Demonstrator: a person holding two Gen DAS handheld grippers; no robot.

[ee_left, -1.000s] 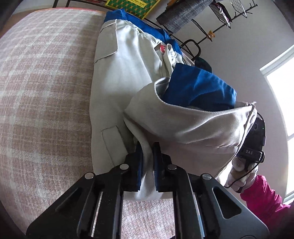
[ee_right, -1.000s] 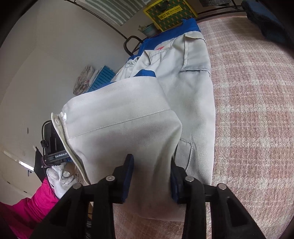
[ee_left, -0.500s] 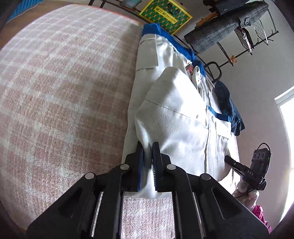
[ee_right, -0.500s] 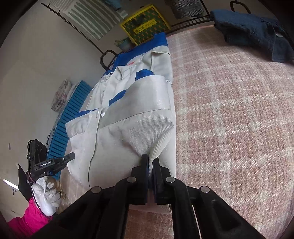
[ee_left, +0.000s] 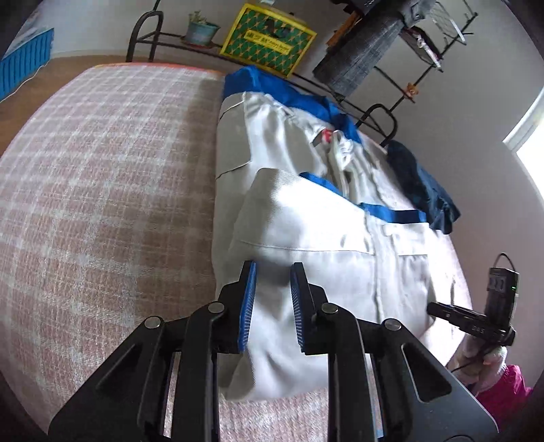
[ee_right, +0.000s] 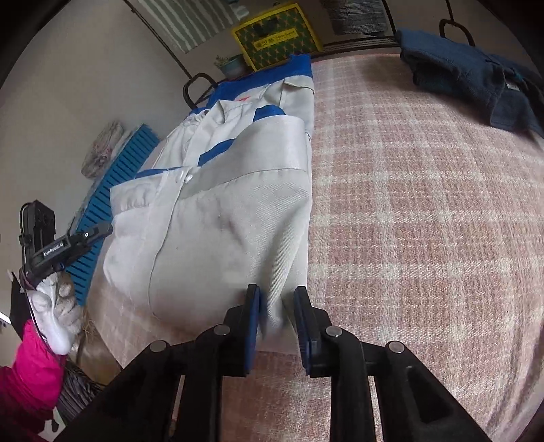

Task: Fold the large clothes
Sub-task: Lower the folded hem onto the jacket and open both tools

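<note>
A pale grey work jacket with blue trim (ee_left: 323, 238) lies on the pink plaid bed cover (ee_left: 102, 204), its lower half laid back over its chest. My left gripper (ee_left: 273, 275) hovers at the near fold, its jaws opening; cloth shows in the gap, but the pads do not press it. In the right wrist view the same jacket (ee_right: 221, 221) lies left of centre. My right gripper (ee_right: 277, 299) is at its near corner, jaws opening, with a loose ridge of cloth standing between the pads. Each gripper also appears in the other's view, in a gloved hand with a pink sleeve.
A dark navy garment (ee_right: 469, 78) lies at the far edge of the bed cover (ee_right: 425, 221). A yellow-green box (ee_left: 268, 40) and a potted plant (ee_left: 200, 30) sit on a metal rack behind the bed. A blue slatted crate (ee_right: 115, 190) lies on the floor.
The lifted hem came down and now lies flat on the jacket's upper half. Both grippers, shut on that hem before, now stand with their jaws apart.
</note>
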